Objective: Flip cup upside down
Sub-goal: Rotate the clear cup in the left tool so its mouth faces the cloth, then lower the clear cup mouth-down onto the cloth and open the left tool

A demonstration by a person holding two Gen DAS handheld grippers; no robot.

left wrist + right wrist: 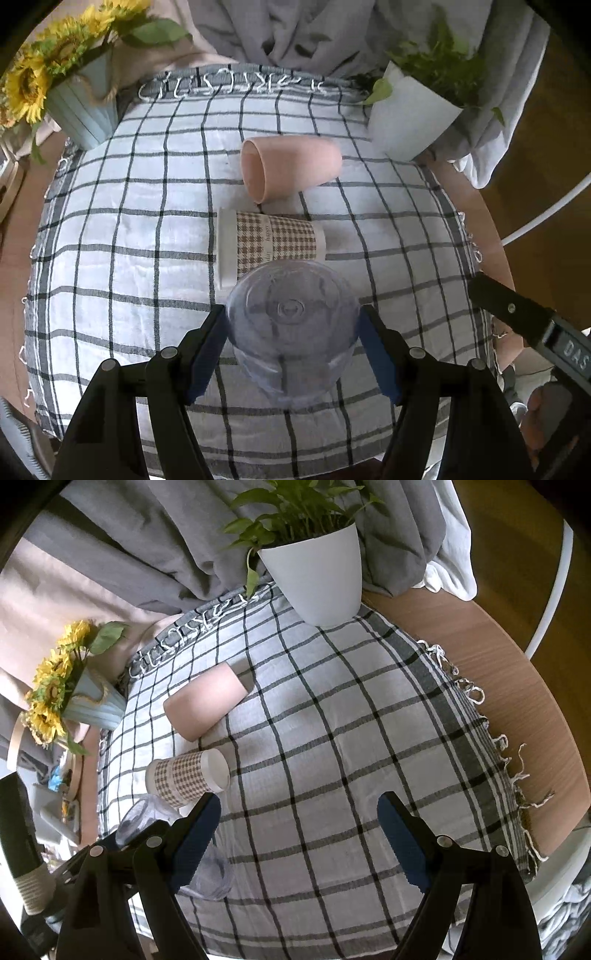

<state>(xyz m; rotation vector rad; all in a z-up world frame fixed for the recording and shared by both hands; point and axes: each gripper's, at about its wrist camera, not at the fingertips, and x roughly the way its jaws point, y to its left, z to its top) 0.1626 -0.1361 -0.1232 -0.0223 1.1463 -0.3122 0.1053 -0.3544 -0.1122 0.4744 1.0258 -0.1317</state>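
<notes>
While left gripper (293, 354) jaws clamp clear cup (291, 332) | right gripper (299, 845) jaws spread, nothing between.

The clear cup (291, 332) sat between the left gripper's (293, 350) fingers, above the cloth (129, 258); beyond it lay the paper cup (266, 243) on its side; behind that, the tumbler (288, 168); potted plant (410, 118) far right, sunflower vase (81, 110) far left.

A wooden bench (498, 686) carries a grey-and-white checked cloth (332, 757) with a fringed edge. Behind it hang grey curtains (122, 554) and a beige drape (48, 602). A white potted plant (317, 576) stands at the cloth's far edge, and a pale blue vase of sunflowers (85, 107) sits at the far left corner. Soft daylight falls evenly.
</notes>
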